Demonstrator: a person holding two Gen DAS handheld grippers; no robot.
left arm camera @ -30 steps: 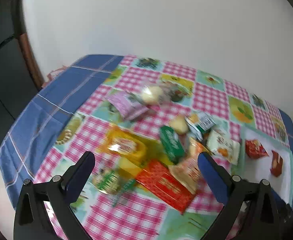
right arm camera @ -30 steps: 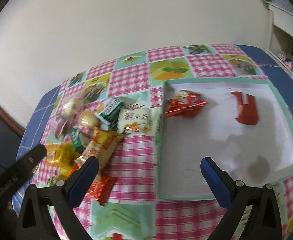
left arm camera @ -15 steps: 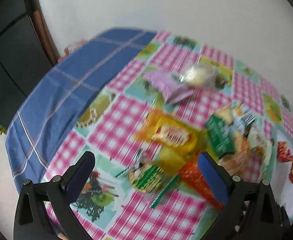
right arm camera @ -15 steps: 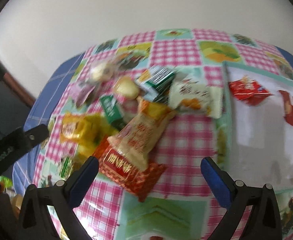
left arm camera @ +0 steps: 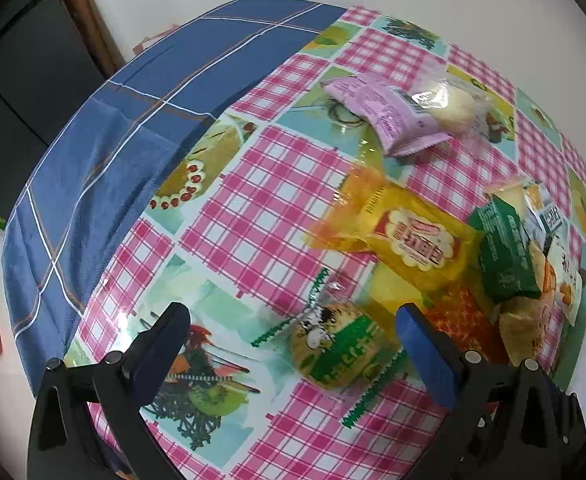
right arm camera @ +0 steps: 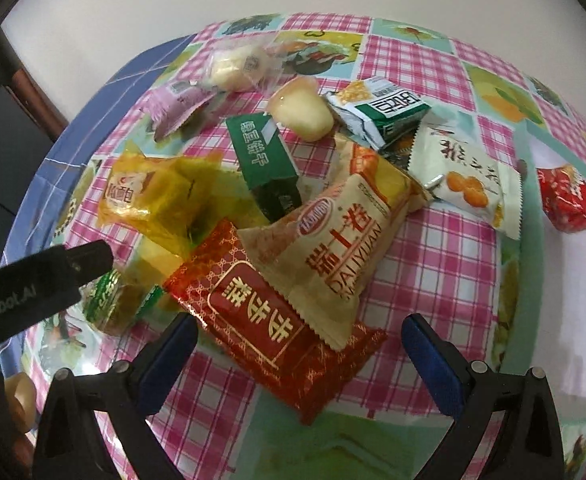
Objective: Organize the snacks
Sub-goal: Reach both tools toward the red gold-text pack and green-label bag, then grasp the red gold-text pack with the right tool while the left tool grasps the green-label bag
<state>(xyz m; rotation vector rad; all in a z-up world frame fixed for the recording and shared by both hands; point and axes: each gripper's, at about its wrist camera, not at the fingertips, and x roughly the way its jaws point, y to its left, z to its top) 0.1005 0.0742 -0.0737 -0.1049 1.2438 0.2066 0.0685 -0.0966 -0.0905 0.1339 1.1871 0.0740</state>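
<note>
The left gripper hangs over the desk with its jaws wide and nothing between them; a round cake in a clear wrapper with green print lies just ahead of the tips, low centre of the left view; above it a yellow packet carries a red scalloped label, its writing too blurred to read, long axis running from upper left to lower right; a purple packet lies at upper right, pointing the same way

The right gripper also has its jaws wide and empty; between the tips, low centre, lies a red packet with gold characters, long axis from upper left to lower right; a beige packet lies partly over it, printed "DALIYUAN", long axis from lower left to upper right; a green box stands above, end toward the camera; a red wrapper lies on the white tray at right; the other gripper's black body, at left, reads "Robot.AI"
</note>
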